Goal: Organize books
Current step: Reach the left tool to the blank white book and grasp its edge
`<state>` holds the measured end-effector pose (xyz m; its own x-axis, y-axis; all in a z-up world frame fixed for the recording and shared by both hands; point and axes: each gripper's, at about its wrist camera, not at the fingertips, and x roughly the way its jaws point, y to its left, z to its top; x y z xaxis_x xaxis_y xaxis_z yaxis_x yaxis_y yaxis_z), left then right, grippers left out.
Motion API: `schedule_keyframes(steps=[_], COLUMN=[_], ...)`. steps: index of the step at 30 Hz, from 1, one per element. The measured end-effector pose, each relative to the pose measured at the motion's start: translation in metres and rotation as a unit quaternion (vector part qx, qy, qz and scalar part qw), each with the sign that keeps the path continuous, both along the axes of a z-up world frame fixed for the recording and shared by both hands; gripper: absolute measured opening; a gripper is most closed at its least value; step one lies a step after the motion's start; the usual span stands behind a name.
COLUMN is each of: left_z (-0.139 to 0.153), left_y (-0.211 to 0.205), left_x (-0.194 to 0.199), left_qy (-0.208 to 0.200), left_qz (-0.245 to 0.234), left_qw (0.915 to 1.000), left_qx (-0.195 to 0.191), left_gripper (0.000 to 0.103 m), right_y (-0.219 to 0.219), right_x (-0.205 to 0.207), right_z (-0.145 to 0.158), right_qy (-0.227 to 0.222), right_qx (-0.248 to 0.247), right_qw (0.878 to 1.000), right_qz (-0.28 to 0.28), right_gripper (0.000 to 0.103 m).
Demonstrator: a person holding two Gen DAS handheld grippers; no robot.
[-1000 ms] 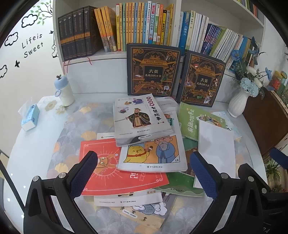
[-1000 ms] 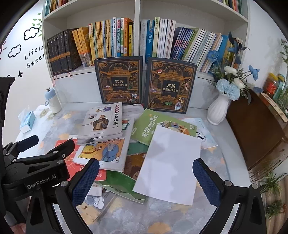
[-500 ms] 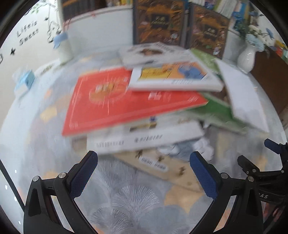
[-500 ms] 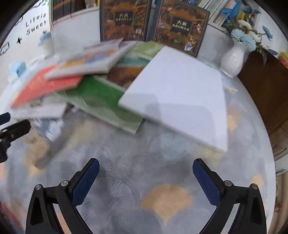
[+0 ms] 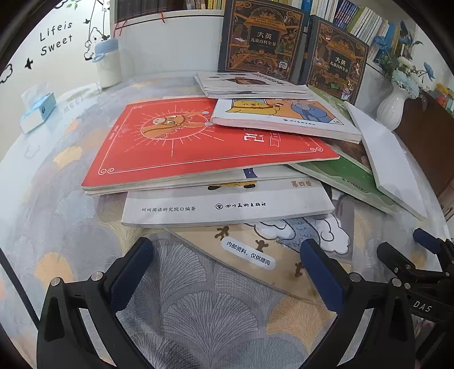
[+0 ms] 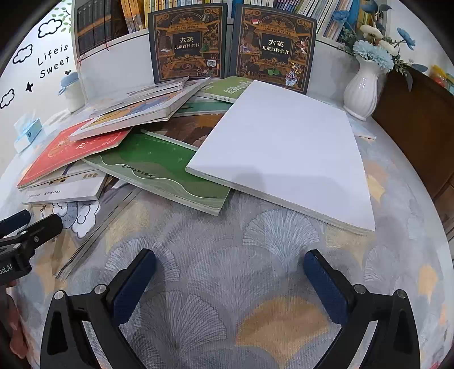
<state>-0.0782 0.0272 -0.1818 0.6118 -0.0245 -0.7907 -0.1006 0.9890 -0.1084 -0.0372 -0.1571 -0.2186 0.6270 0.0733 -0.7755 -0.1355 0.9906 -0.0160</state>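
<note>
Both grippers spread wide & empty, low over the worktop [image 6: 215, 255]: left gripper [image 5: 227, 264] w/ the tan book [image 5: 255, 255] just ahead between its fingers, red book [image 5: 198, 142] beyond; right gripper [image 6: 229, 272] near the white book [image 6: 283, 147], green book [image 6: 159, 167] ahead-left.

The wall [image 5: 65, 17] reads "Lifeis Sweet"; the right hand-held gripper [image 5: 425, 286] reads "DAS"; two dark upright books [image 6: 187, 42] read "ENCYCLOPEDIA".
</note>
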Motion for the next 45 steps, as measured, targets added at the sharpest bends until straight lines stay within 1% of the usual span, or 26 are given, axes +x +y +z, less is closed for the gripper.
schedule_keyframes(steps=[5, 7, 8, 10, 11, 13, 14, 16, 17, 18, 19, 21, 23, 24, 26, 27, 29, 30, 31, 32, 33, 34, 36, 39, 42, 45], left_z=[0.000, 0.002, 0.004, 0.012, 0.019, 0.043, 0.053, 0.075, 0.082, 0.086, 0.085, 0.078, 0.068, 0.064, 0.058, 0.056, 0.055, 0.053, 0.048, 0.039, 0.032, 0.033, 0.033, 0.034, 0.033, 0.029], left_y=[0.000, -0.002, -0.004, -0.010, -0.014, -0.027, -0.035, -0.060, -0.072, -0.090, -0.101, -0.119, -0.139, -0.142, -0.155, -0.160, -0.172, -0.178, -0.185, -0.188, -0.186, -0.185, -0.187, -0.193, -0.192, -0.178], left_x=[-0.001, 0.000, 0.000, 0.002, 0.002, 0.002, 0.004, 0.010, 0.018, 0.033, 0.047, 0.075, 0.102, 0.107, 0.123, 0.129, 0.134, 0.137, 0.139, 0.144, 0.146, 0.145, 0.141, 0.130, 0.104, 0.064], left_qy=[0.006, 0.018, 0.031, 0.058, 0.059, 0.031, 0.017, -0.020, -0.029, -0.031, -0.025, -0.006, 0.011, 0.014, 0.019, 0.016, 0.006, 0.005, 0.018, 0.047, 0.061, 0.047, 0.041, 0.047, 0.048, 0.064], left_qz=[-0.013, -0.035, -0.046, -0.074, -0.085, -0.103, -0.111, -0.138, -0.157, -0.183, -0.194, -0.195, -0.200, -0.201, -0.205, -0.202, -0.200, -0.202, -0.210, -0.219, -0.212, -0.209, -0.208, -0.216, -0.232, -0.251], left_qw=[0.9999, 0.9991, 0.9984, 0.9955, 0.9947, 0.9941, 0.9935, 0.9891, 0.9858, 0.9814, 0.9798, 0.9800, 0.9793, 0.9793, 0.9787, 0.9792, 0.9796, 0.9788, 0.9770, 0.9746, 0.9753, 0.9767, 0.9772, 0.9753, 0.9713, 0.9658], left_qx=[0.007, 0.011, 0.013, 0.006, 0.003, 0.012, 0.022, 0.048, 0.052, 0.049, 0.043, 0.039, 0.032, 0.026, 0.003, 0.002, 0.025, 0.037, 0.032, 0.007, -0.011, -0.016, -0.015, -0.003, 0.015, 0.006], left_gripper=[0.103, 0.103, 0.103, 0.101, 0.101, 0.101, 0.101, 0.101, 0.101, 0.101, 0.101, 0.100, 0.094, 0.090, 0.087, 0.086, 0.082, 0.063, 0.036, 0.038, 0.037, 0.037, 0.037, 0.037, 0.037, 0.037], right_y=[-0.004, -0.009, -0.007, -0.010, -0.015, -0.035, -0.043, -0.066, -0.079, -0.092, -0.107, -0.140, -0.161, -0.170, -0.178, -0.180, -0.180, -0.178, -0.177, -0.175, -0.174, -0.174, -0.176, -0.172, -0.166, -0.162], right_x=[0.003, 0.007, 0.007, 0.012, 0.013, 0.011, 0.010, 0.007, 0.009, 0.013, 0.022, 0.046, 0.065, 0.076, 0.092, 0.098, 0.109, 0.116, 0.121, 0.123, 0.123, 0.123, 0.121, 0.109, 0.086, 0.048], right_z=[-0.001, 0.000, 0.000, 0.002, 0.005, 0.018, 0.024, 0.043, 0.054, 0.063, 0.068, 0.070, 0.063, 0.057, 0.047, 0.042, 0.029, 0.018, 0.009, 0.005, 0.005, 0.004, 0.003, 0.005, 0.007, 0.009], right_qy=[0.002, 0.009, 0.012, 0.033, 0.044, 0.060, 0.062, 0.039, 0.019, 0.002, -0.008, -0.010, 0.001, 0.010, 0.026, 0.033, 0.045, 0.062, 0.080, 0.074, 0.061, 0.063, 0.063, 0.069, 0.073, 0.083], right_qx=[0.011, 0.024, 0.019, 0.021, 0.033, 0.075, 0.090, 0.102, 0.102, 0.101, 0.103, 0.131, 0.167, 0.188, 0.209, 0.211, 0.224, 0.241, 0.246, 0.248, 0.244, 0.244, 0.250, 0.233, 0.208, 0.201], right_qw=[1.000, 1.000, 1.000, 0.998, 0.997, 0.994, 0.992, 0.992, 0.994, 0.994, 0.994, 0.991, 0.985, 0.982, 0.977, 0.976, 0.973, 0.969, 0.966, 0.966, 0.968, 0.968, 0.966, 0.970, 0.976, 0.976], right_qz=[0.003, 0.008, 0.013, 0.041, 0.052, 0.060, 0.065, 0.056, 0.046, 0.035, 0.020, -0.020, -0.031, -0.031, -0.030, -0.029, -0.019, -0.007, -0.011, -0.011, -0.007, -0.007, -0.012, -0.011, 0.001, 0.032], right_gripper=[0.103, 0.103, 0.103, 0.103, 0.103, 0.095, 0.095, 0.095, 0.095, 0.096, 0.096, 0.096, 0.096, 0.096, 0.094, 0.089, 0.077, 0.060, 0.056, 0.056, 0.056, 0.055, 0.052, 0.052, 0.052, 0.053])
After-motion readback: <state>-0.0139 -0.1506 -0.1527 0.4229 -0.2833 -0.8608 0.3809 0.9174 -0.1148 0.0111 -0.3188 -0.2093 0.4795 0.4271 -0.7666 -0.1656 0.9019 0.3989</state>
